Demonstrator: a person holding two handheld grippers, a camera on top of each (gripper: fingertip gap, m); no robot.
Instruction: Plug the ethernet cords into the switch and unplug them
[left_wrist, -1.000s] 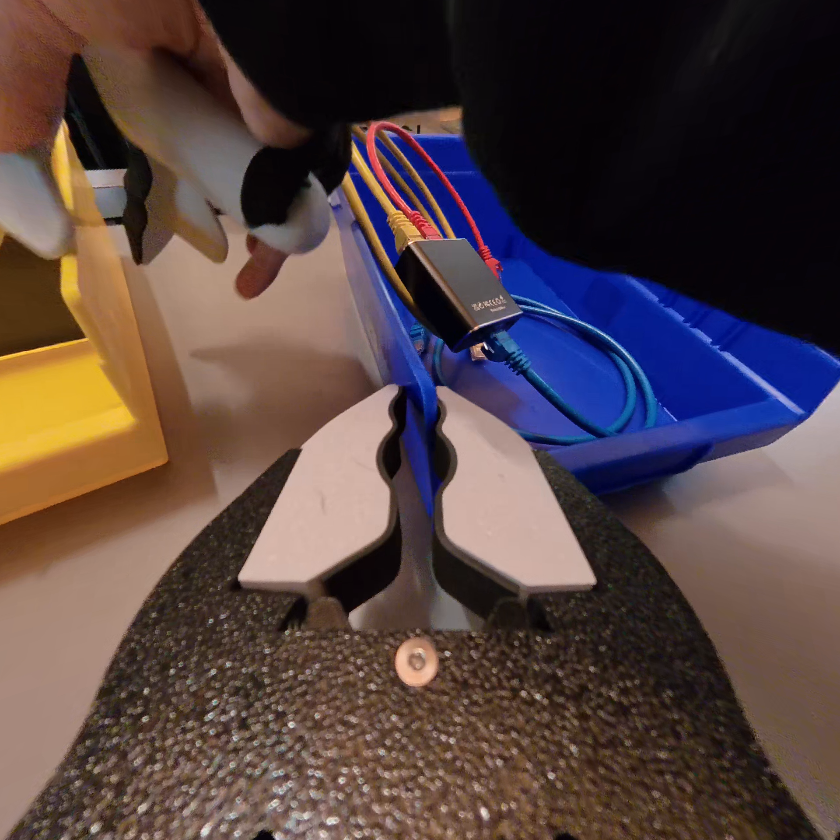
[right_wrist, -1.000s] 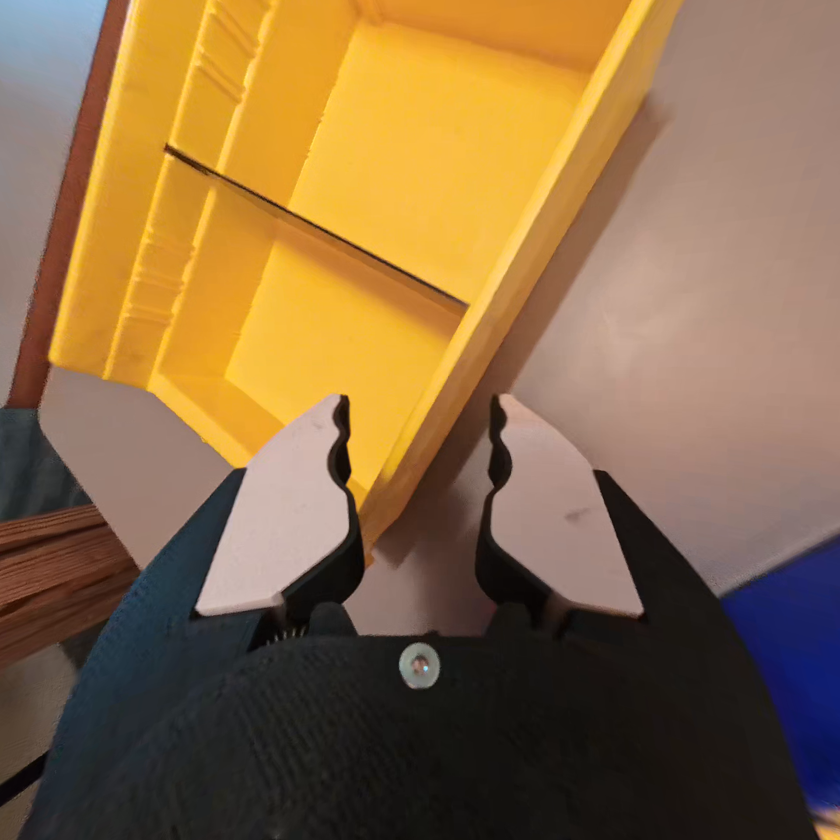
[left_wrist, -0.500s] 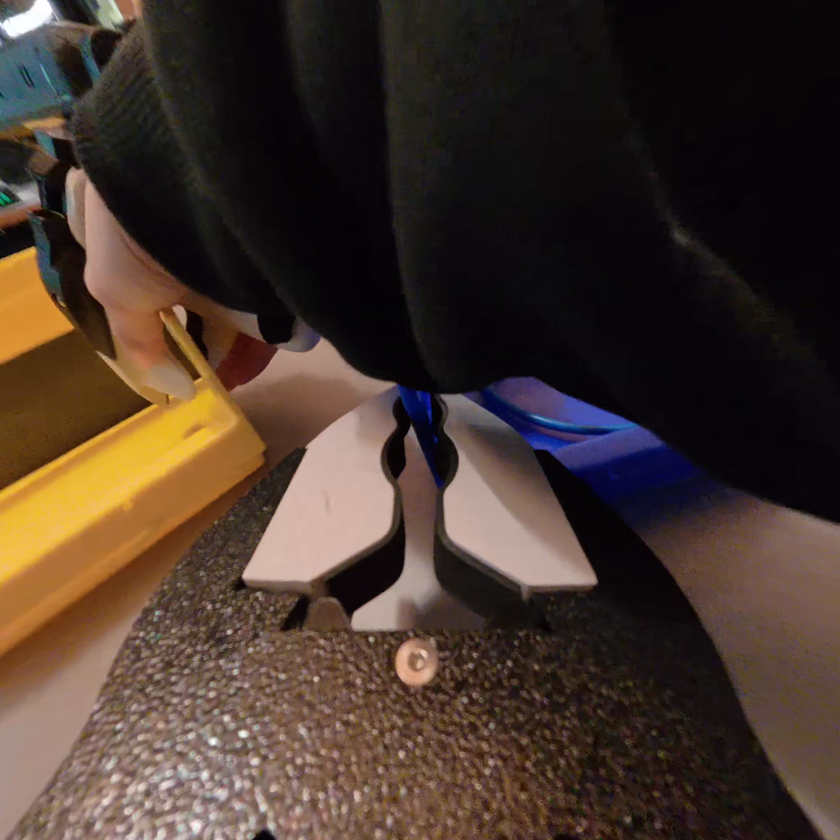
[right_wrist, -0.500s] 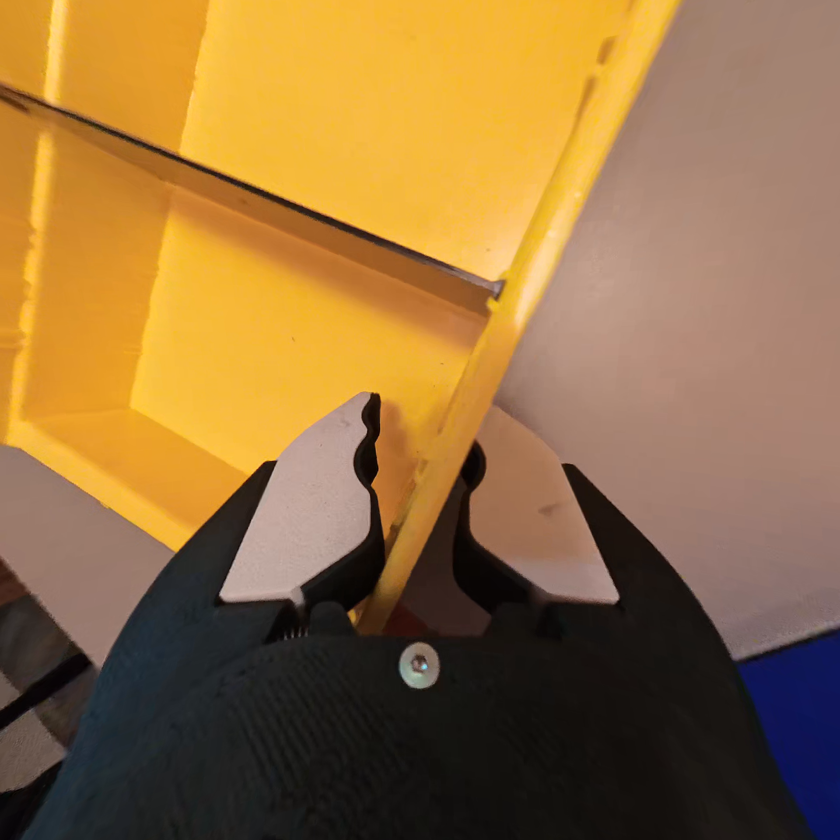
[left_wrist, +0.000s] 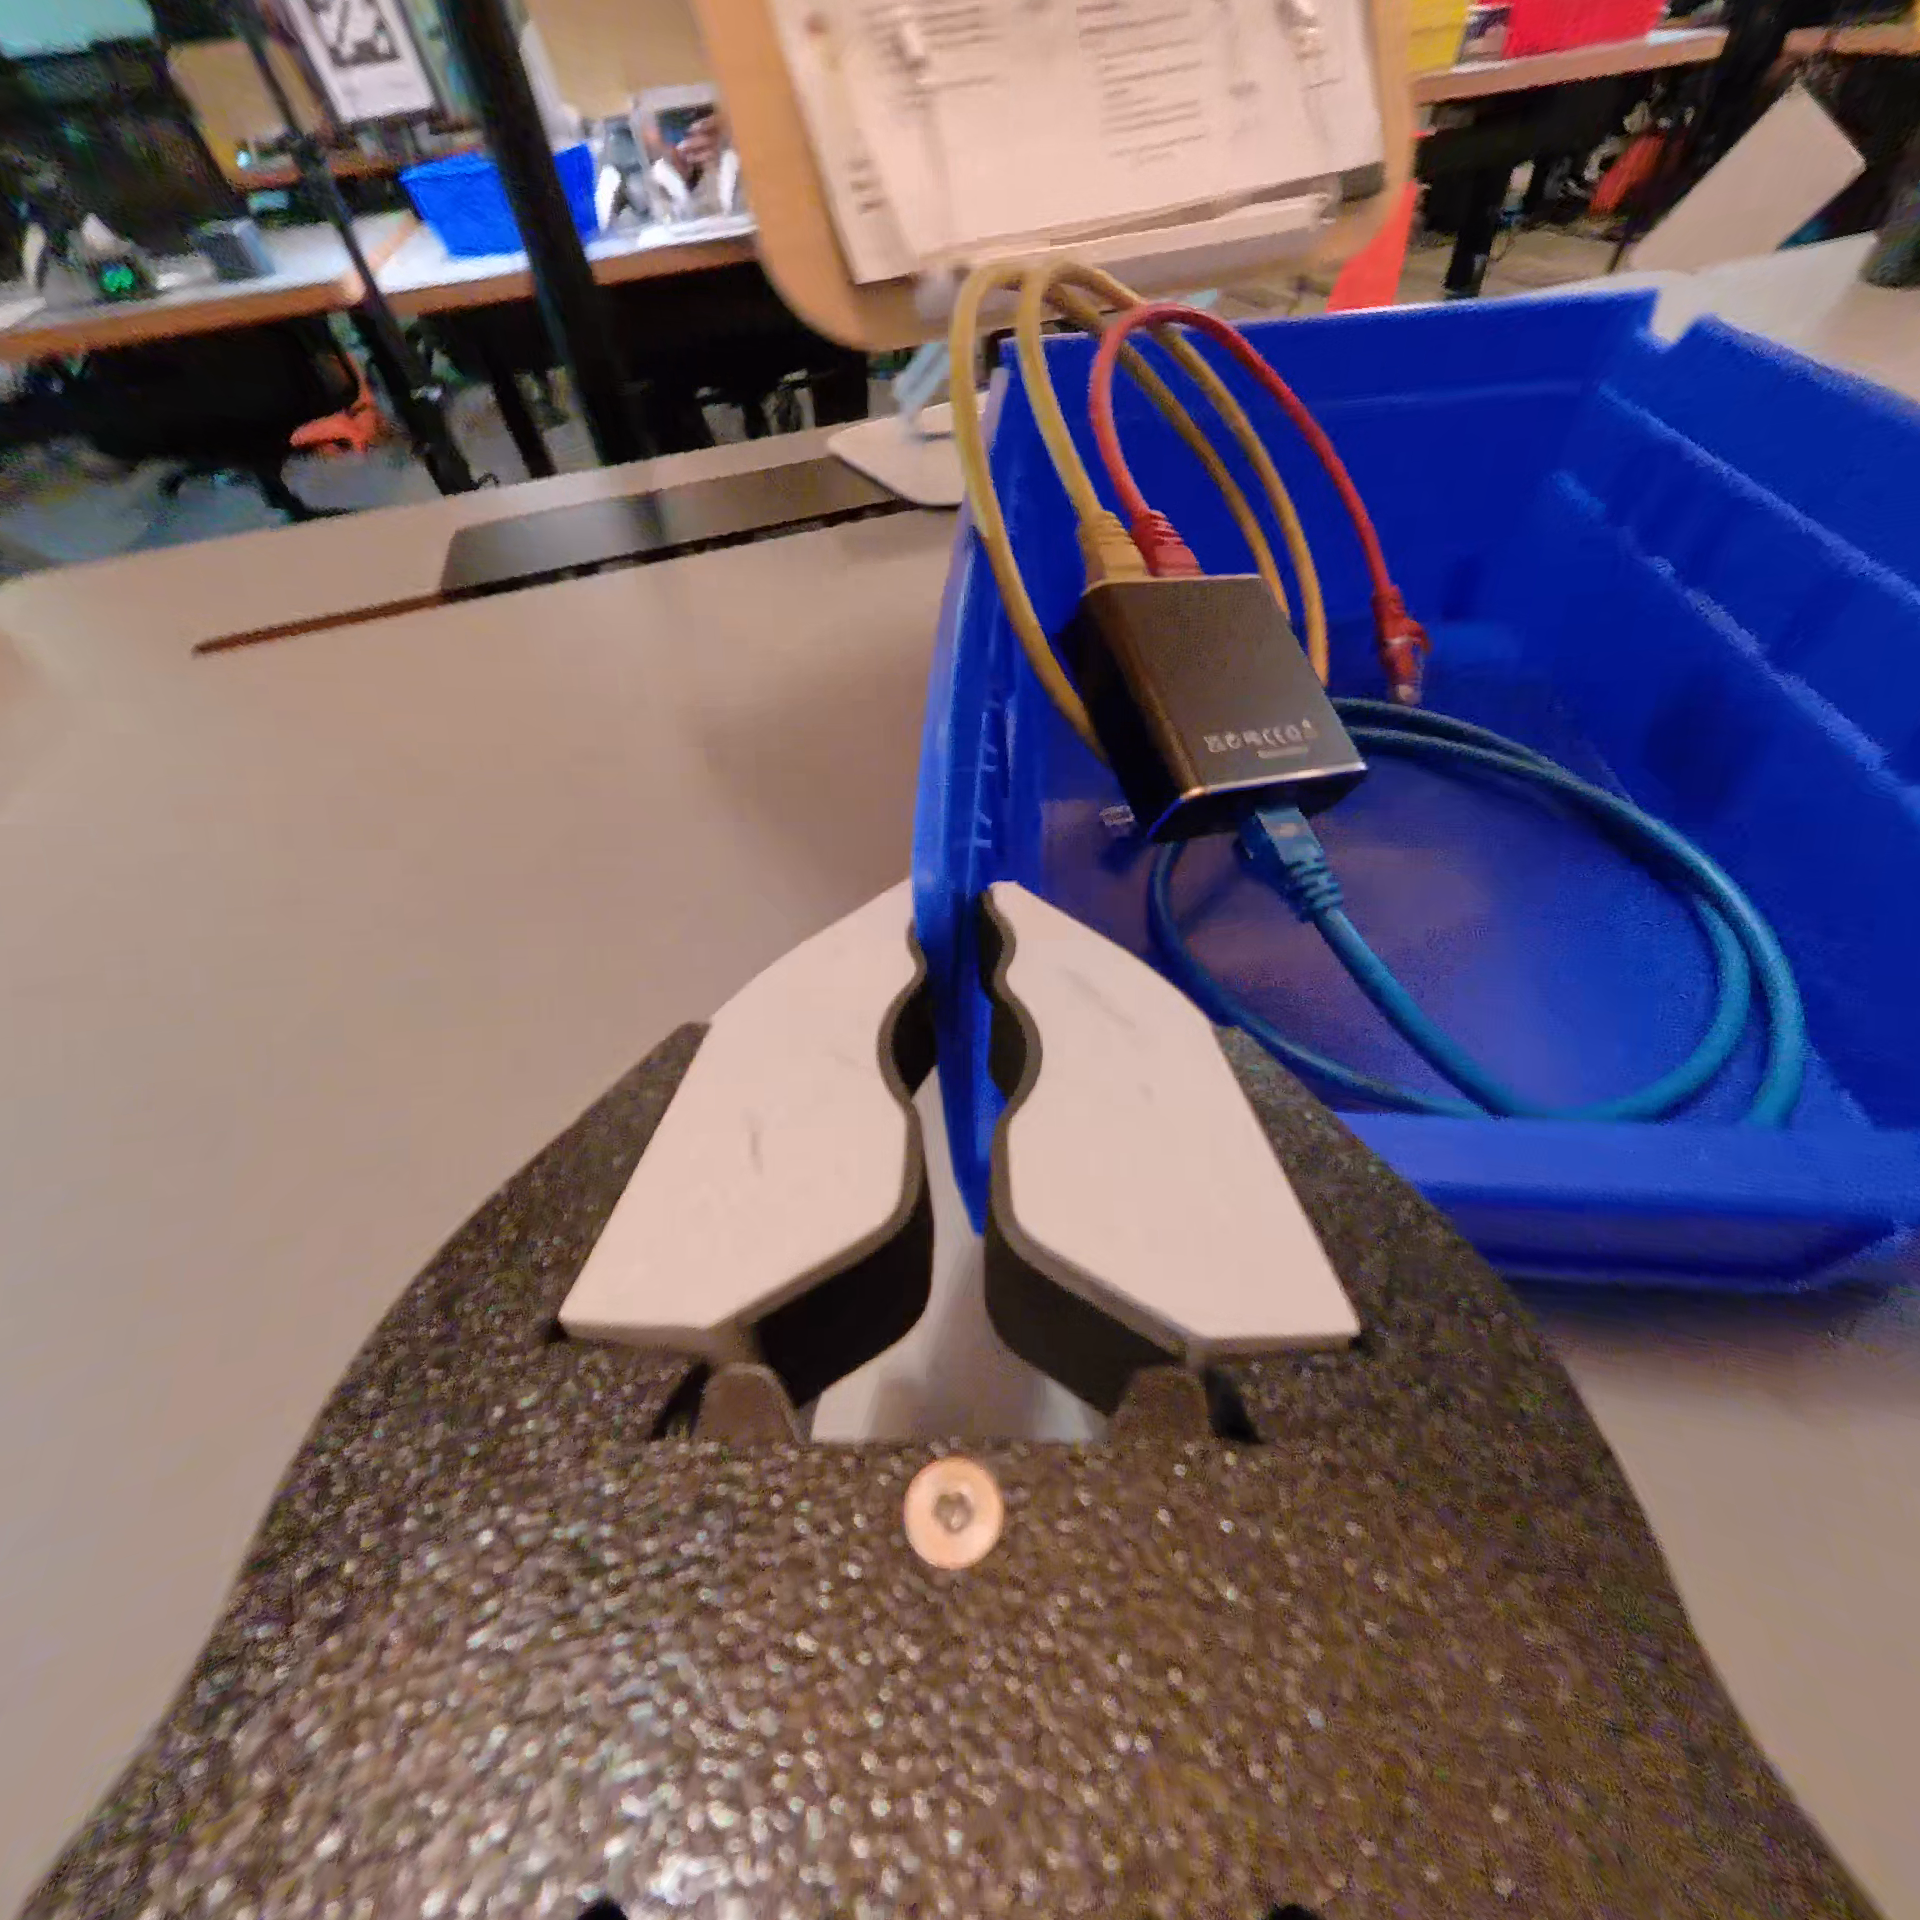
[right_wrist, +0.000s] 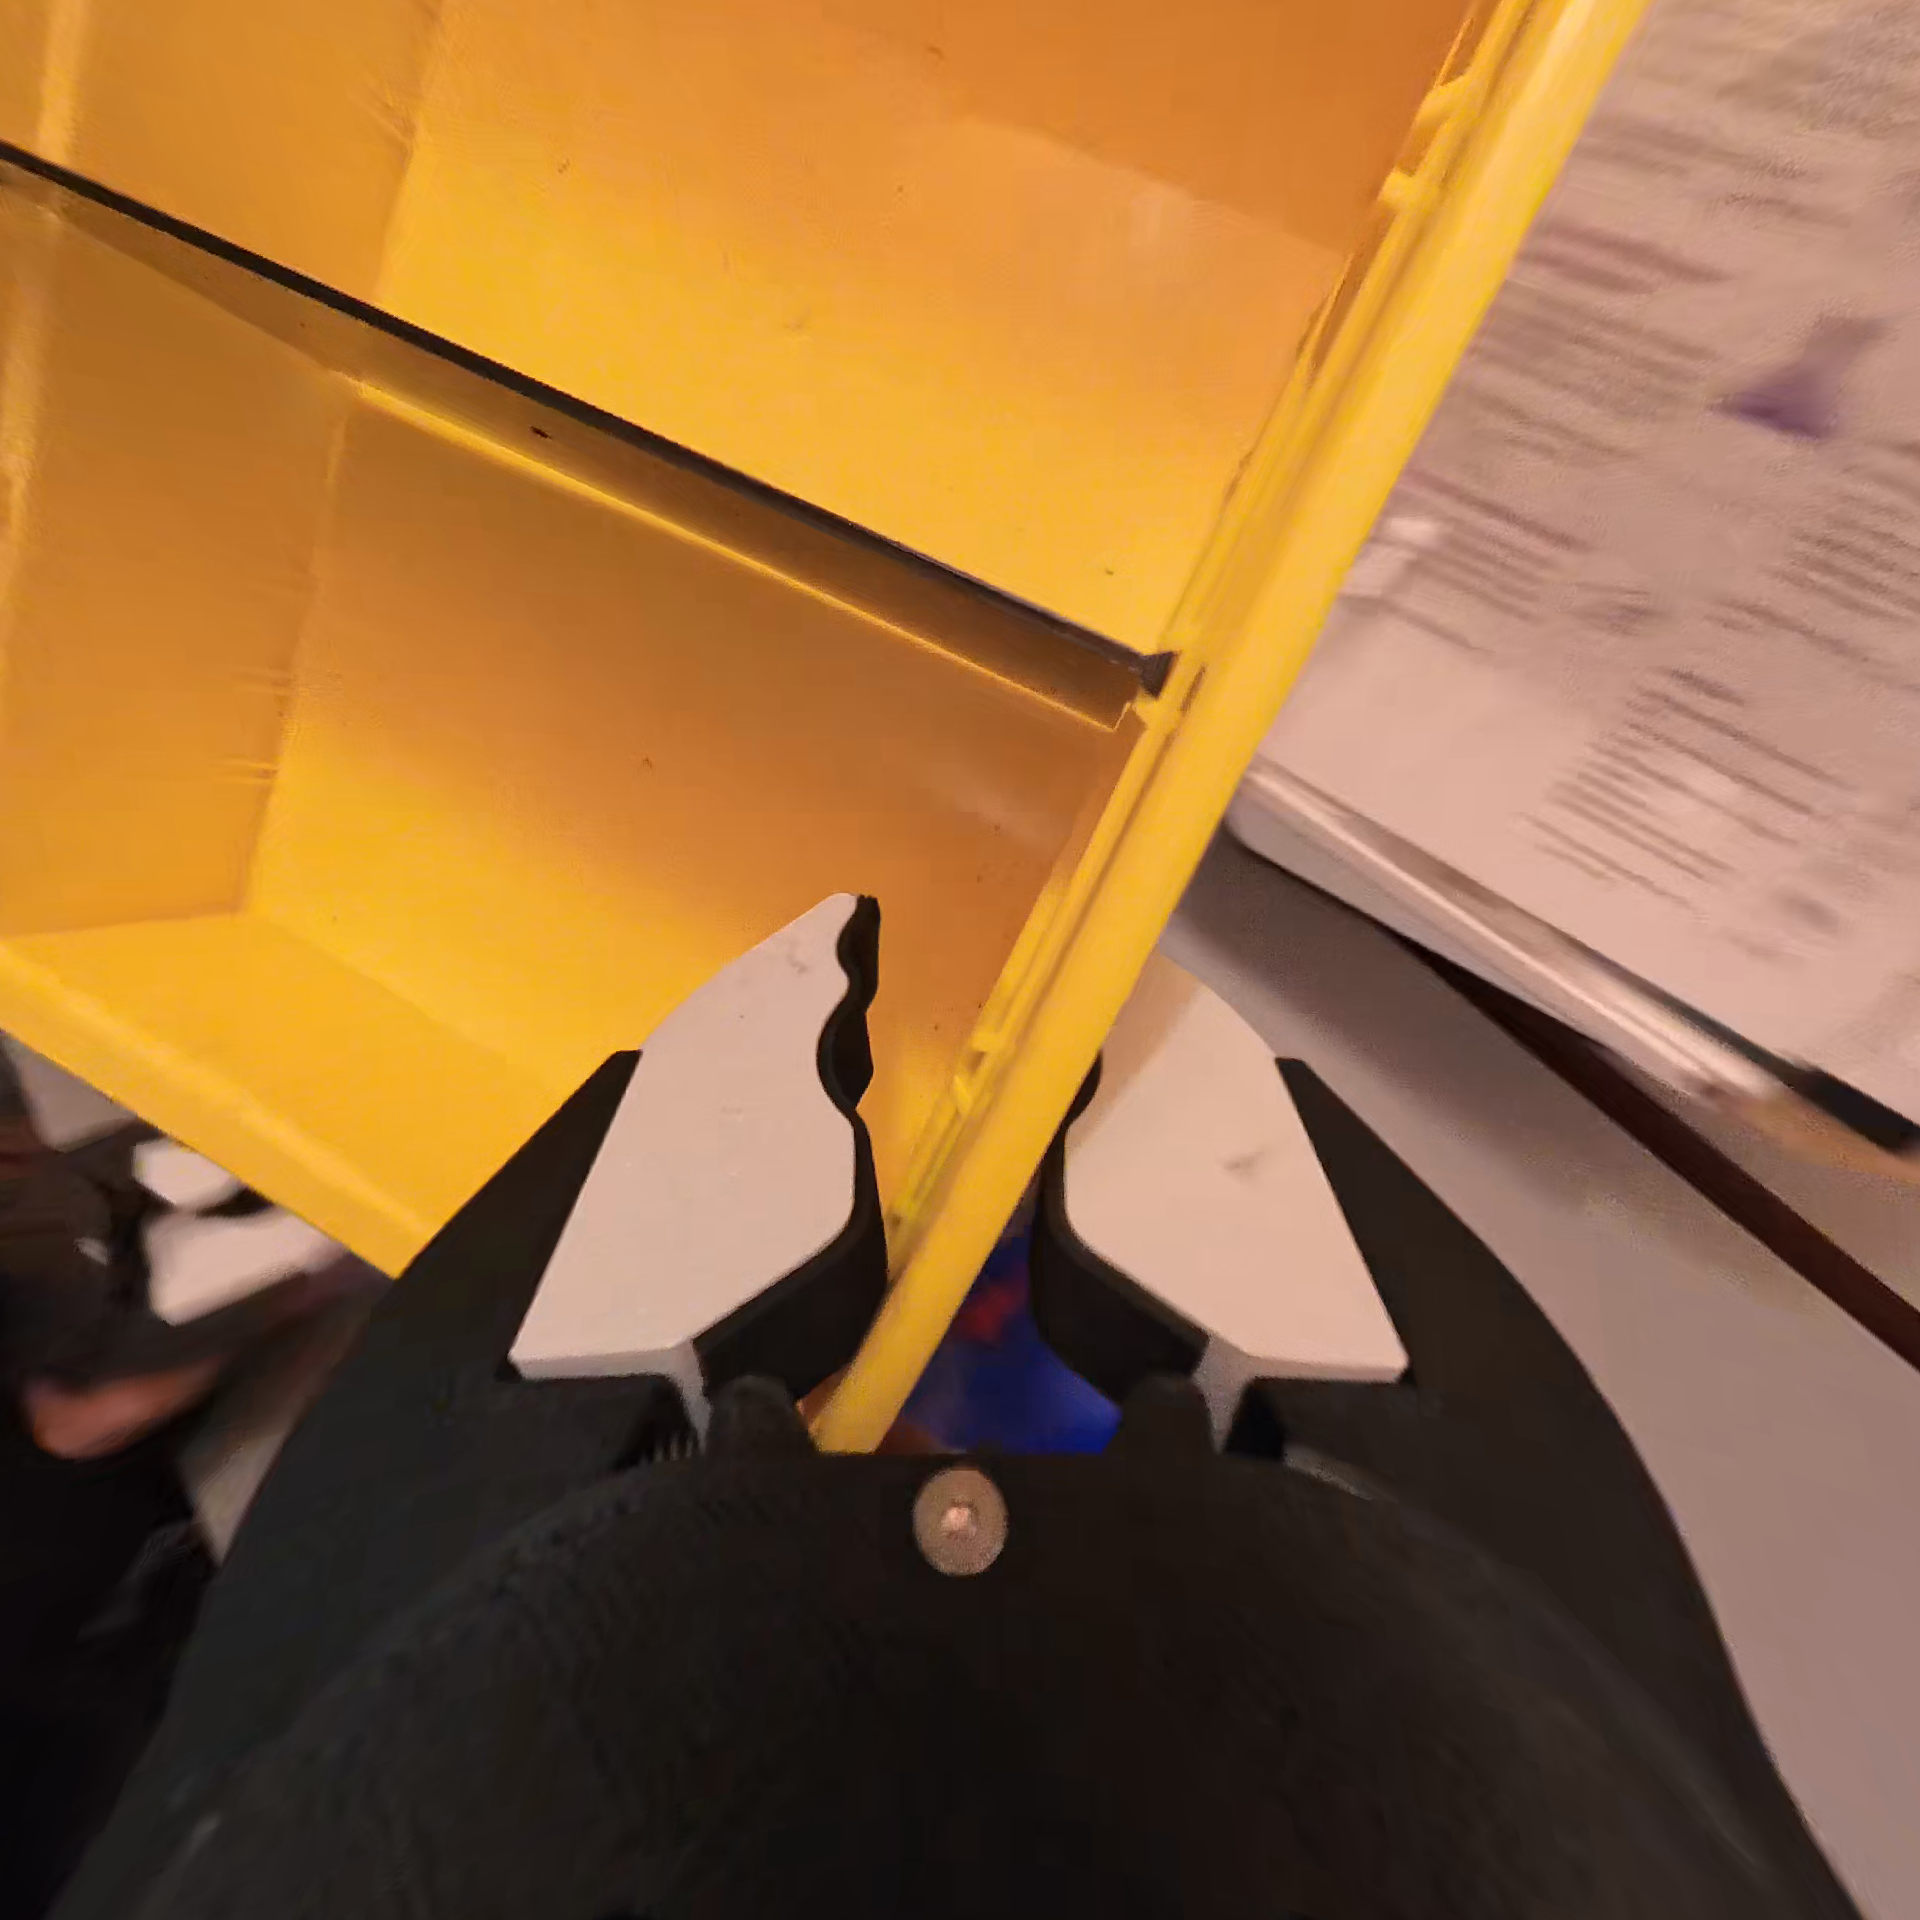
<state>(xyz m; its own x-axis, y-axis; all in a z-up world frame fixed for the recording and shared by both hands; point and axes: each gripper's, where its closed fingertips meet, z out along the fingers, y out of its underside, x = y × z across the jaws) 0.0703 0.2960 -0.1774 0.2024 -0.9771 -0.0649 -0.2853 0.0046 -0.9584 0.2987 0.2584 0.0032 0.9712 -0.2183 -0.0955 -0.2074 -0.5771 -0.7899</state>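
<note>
A pale worktop (left_wrist: 436, 935) carries everything here, with cluttered benches far behind it. On it, the switch (left_wrist: 1210, 707) leans against the near-left inner wall of the blue bin (left_wrist: 1714, 644). A yellow cord (left_wrist: 982, 468) and a red cord (left_wrist: 1127, 416) are plugged into its upper end, and a blue cord (left_wrist: 1558, 1060) is plugged into its lower end and coils on the bin floor. The red cord's other plug (left_wrist: 1397, 644) hangs free beside the switch.

Your left hand-held gripper (left_wrist: 951, 935) is clamped on the bin's left wall, one finger outside and one inside. Your right hand-held gripper (right_wrist: 966, 1029) is closed over the side wall of the yellow bin (right_wrist: 623, 727), which appears empty and tilted clear of the worktop, with blurred papers (right_wrist: 1662, 520) beyond it.

The step looks like positioning bins, not cabling yet. Keep both clamps deep on the walls so neither bin twists out. Move the blue bin slowly and level: the switch only leans there, and a jolt could topple it or tug the looped cords. Set the yellow bin flat and well apart from the blue one, so you have free reach to the loose red plug.
</note>
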